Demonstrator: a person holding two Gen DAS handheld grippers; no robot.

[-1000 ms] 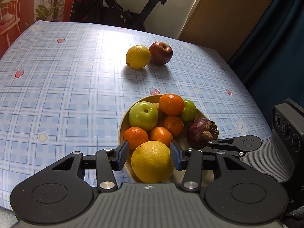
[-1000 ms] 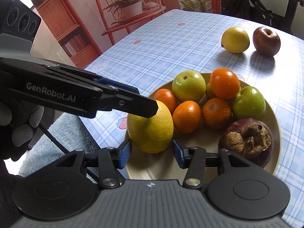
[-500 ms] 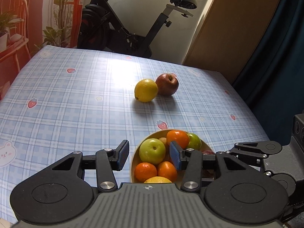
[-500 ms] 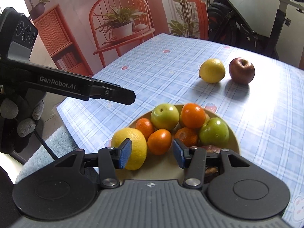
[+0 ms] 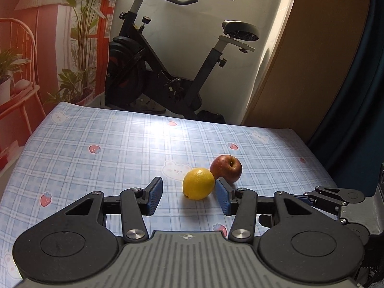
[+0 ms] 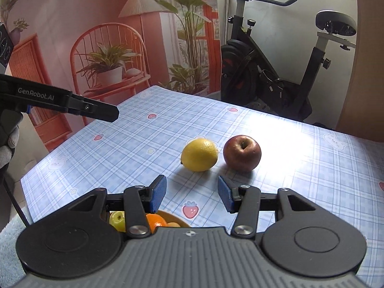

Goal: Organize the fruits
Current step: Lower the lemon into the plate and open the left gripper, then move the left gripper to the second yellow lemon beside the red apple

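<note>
Bowl mostly behind right hand-held gripper

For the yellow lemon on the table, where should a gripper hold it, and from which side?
Probably across the lemon's short middle, coming from the near side. Its pointed end faces left, and the red apple sits close on its right, leaving little room for a finger.

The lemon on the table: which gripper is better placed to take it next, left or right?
Probably left. In the left wrist view the lemon lies between the open left gripper fingers; the right gripper, also open, is nearer the red apple.
</note>
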